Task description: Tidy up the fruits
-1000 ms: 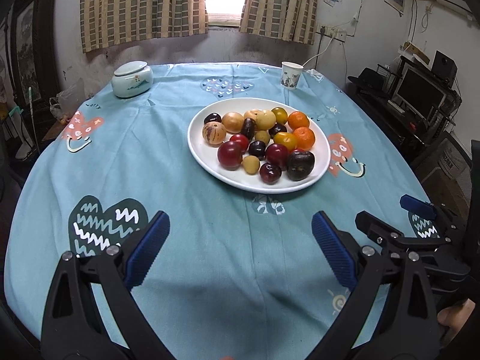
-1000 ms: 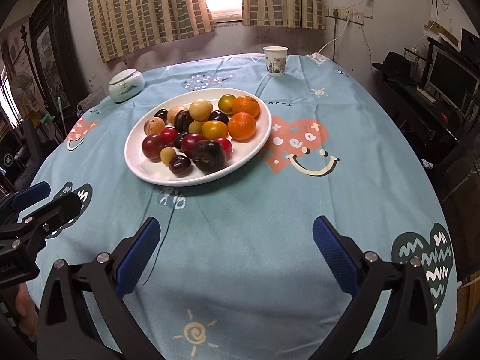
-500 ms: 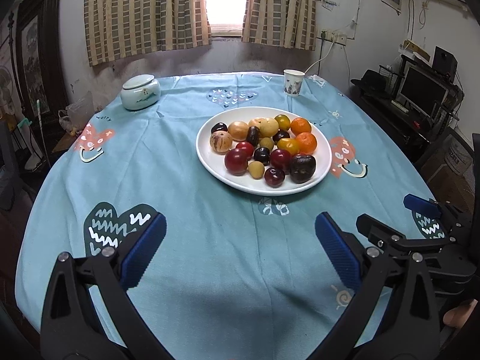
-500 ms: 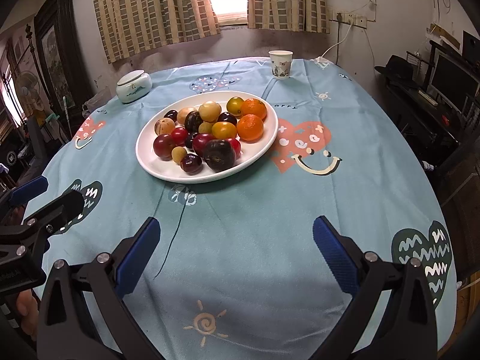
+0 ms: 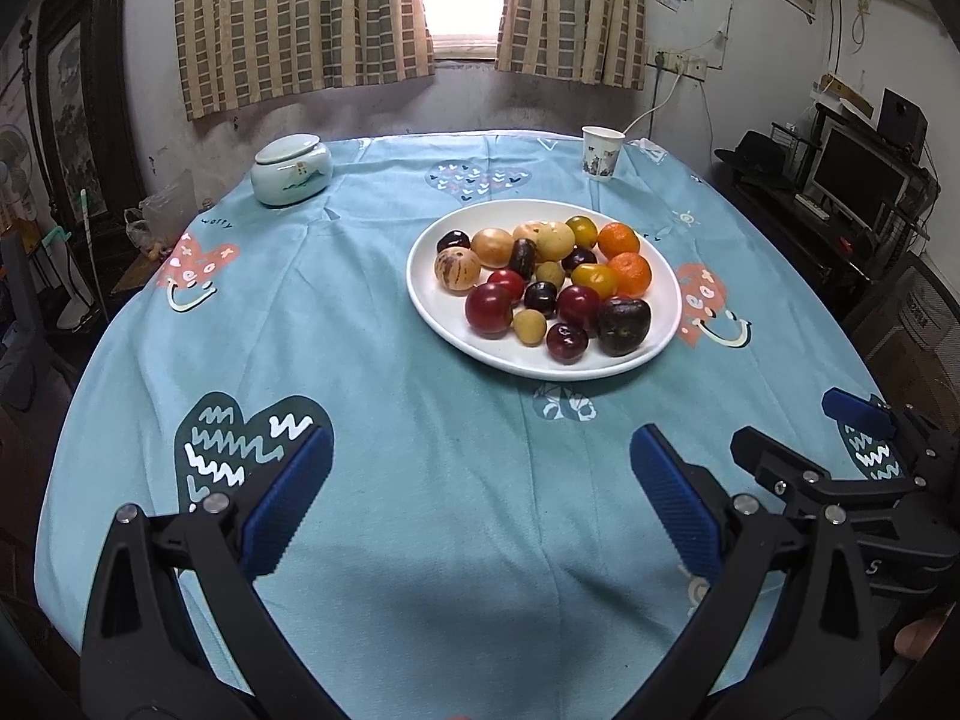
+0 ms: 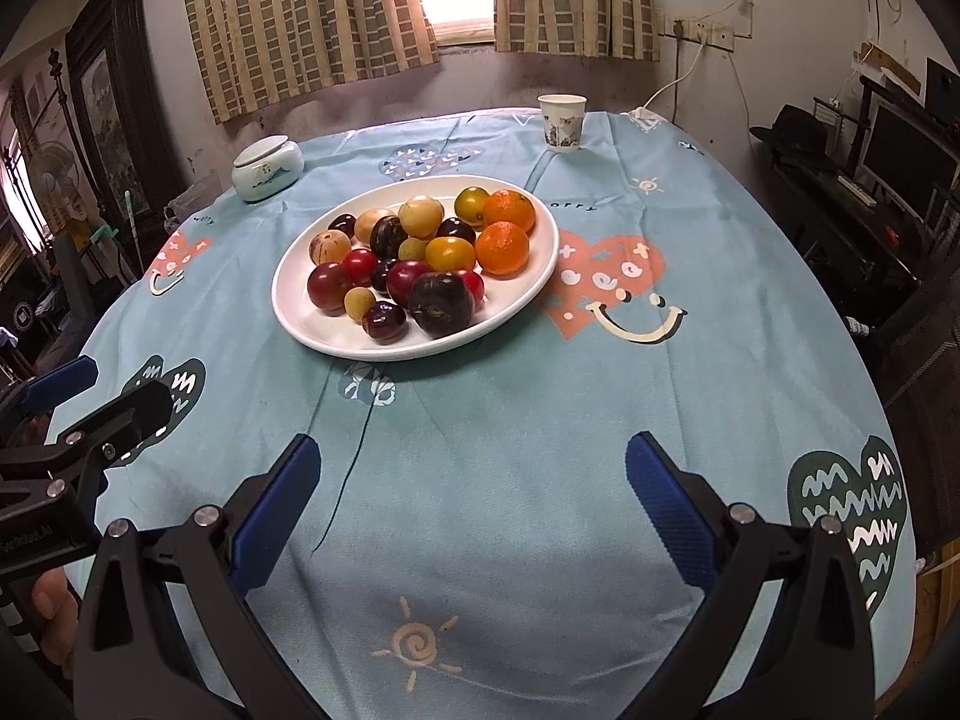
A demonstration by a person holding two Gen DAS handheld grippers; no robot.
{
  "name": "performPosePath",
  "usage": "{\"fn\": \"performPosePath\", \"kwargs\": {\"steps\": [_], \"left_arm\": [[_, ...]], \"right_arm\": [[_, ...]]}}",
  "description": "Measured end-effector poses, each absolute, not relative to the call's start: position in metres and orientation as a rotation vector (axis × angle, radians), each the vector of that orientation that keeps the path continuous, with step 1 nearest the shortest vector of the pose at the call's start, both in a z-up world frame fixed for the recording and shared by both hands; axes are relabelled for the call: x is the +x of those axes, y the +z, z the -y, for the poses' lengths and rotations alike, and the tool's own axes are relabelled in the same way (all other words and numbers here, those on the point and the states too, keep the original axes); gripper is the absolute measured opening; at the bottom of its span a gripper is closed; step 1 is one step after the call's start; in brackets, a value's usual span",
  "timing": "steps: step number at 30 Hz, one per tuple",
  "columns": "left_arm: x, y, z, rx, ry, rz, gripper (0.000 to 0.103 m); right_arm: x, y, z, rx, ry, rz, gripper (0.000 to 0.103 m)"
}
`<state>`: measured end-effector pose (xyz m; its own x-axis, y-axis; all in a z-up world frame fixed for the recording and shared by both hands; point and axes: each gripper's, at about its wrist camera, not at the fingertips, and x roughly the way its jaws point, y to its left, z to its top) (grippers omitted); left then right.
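Presently both spread, empty blue-padded grippers, left (image 5: 480, 480) and right (image 6: 474, 480), should be advanced toward the round white ceramic plate (image 6: 528, 294), one edge fruit being singled out.

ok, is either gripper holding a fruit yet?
No: the left gripper and right gripper both hang open and empty above the tablecloth, and all the fruit sits on the white plate.
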<state>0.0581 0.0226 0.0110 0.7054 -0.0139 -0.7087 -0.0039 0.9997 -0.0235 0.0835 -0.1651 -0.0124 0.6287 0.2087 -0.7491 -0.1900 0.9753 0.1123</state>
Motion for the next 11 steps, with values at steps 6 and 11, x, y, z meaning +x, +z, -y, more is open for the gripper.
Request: {"fn": "performPosePath", "kwargs": {"steps": [6, 11], "left_arm": [[0.0572, 0.0101, -0.0230, -0.036, -0.024, -0.797, 0.101], [0.0573, 0.0084, -0.0254, -0.041, -0.022, -0.803, 0.101]], "right_arm": [[0.0830, -0.0127, 0.1617, 0.017, 0.234, -0.862, 0.102], [0.0825, -0.0116, 0.1591, 0.013, 0.238, -0.859, 0.102]]}}
